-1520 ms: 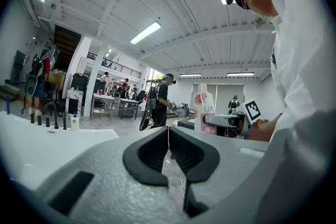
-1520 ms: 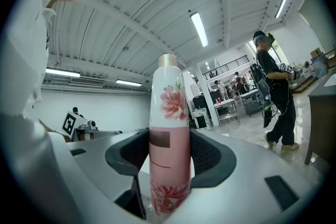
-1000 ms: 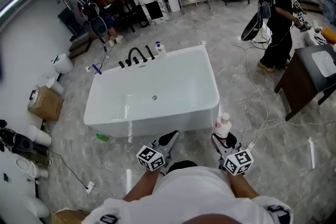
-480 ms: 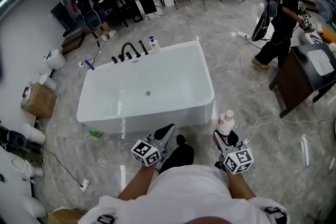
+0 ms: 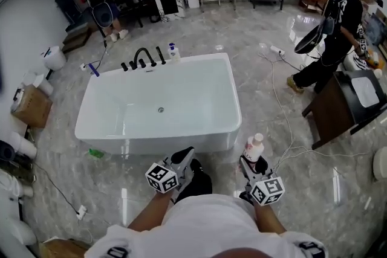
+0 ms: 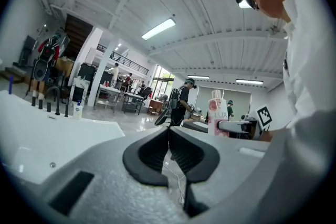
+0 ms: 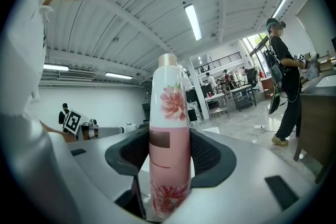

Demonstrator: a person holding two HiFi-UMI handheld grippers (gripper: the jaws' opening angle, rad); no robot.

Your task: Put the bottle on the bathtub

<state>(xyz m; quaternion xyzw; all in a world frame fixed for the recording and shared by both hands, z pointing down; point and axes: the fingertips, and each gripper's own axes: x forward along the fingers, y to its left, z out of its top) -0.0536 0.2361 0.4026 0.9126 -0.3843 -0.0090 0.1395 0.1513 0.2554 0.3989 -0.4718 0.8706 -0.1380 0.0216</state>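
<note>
**Right jaws hold, view swings: drop-off not yet made**

Right gripper (image 7: 168, 152): jaws closed on both sides of a tall pink-and-white flowered plastic bottle (image 7: 168, 113) with a pale cap. The bottle is upright and gripped low on its body. Left gripper (image 6: 169, 147): jaws pressed together, nothing between them.

Change over the last second:
- Neither grip has altered. The bottle sits in the right jaws as before.
- The white rectangular freestanding bathtub (image 5: 234, 99) has slid left in the head view, and the person in black clothing (image 5: 338, 39) has moved toward the right edge. I read this as my operator turning and stepping.
- A black shoe (image 5: 198, 181) now shows plainly between the two grippers.
- The bottle is not clearly any nearer the tub. It hangs over the grey marble-look floor (image 5: 272, 99), just off the near right corner and not above the rim.

Meaning for the task: I judge the carry is under way and the placing not begun. The near right corner looks like the closest bare rim. Reaching it calls for a move forward and left, then a level set-down. The far rim holds black tap fittings (image 5: 142, 57) and a small white bottle with a blue top (image 5: 173, 51), so it has less room.
</note>
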